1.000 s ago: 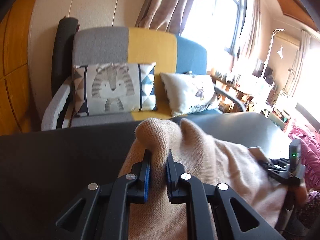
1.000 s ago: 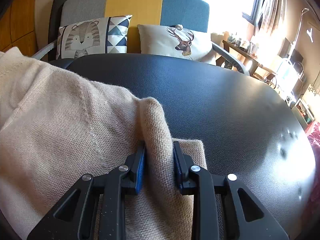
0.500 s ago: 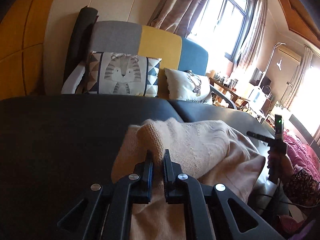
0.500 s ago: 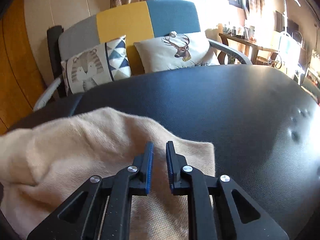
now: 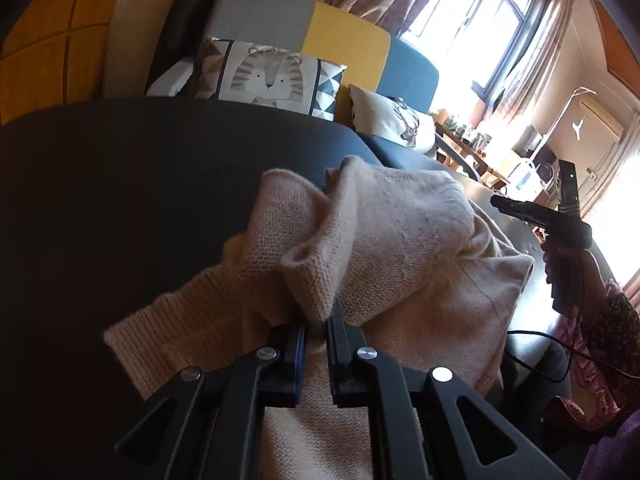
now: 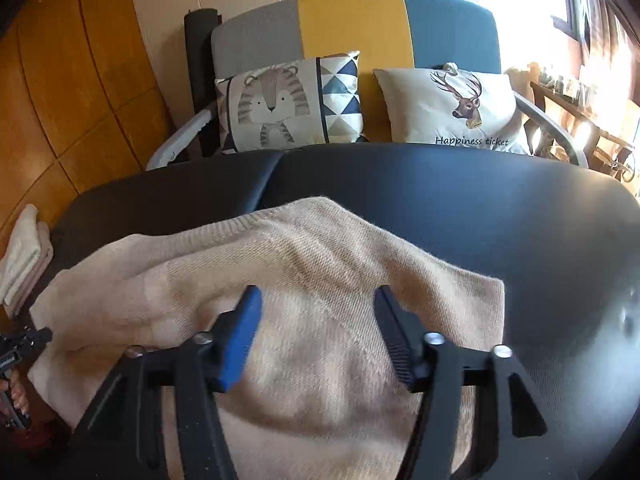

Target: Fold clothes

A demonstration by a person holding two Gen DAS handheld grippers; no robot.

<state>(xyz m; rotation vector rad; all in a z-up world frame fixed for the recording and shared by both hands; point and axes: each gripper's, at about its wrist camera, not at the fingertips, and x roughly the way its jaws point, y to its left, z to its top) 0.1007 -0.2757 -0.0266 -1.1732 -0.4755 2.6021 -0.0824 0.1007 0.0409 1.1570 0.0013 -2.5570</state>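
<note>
A beige knitted sweater (image 5: 400, 240) lies bunched on a black padded table (image 5: 140, 200). My left gripper (image 5: 318, 320) is shut on a raised fold of the knit, with a ribbed edge hanging to its left. In the right wrist view the same sweater (image 6: 320, 272) spreads flat under my right gripper (image 6: 316, 304), which stands wide open above the fabric with nothing between its fingers. The right gripper (image 5: 520, 208) also shows at the right of the left wrist view, held by a hand.
Behind the table (image 6: 480, 208) stands a grey, yellow and blue sofa (image 6: 352, 28) with a tiger cushion (image 6: 288, 104) and a deer cushion (image 6: 452, 104). Folded pale cloths (image 6: 24, 248) lie at the left. A cluttered side table (image 5: 472, 144) stands by the window.
My right gripper let go of the fold it held and opened wide, pulling back over the sweater. My left gripper kept its grip and carried its fold across the table.
</note>
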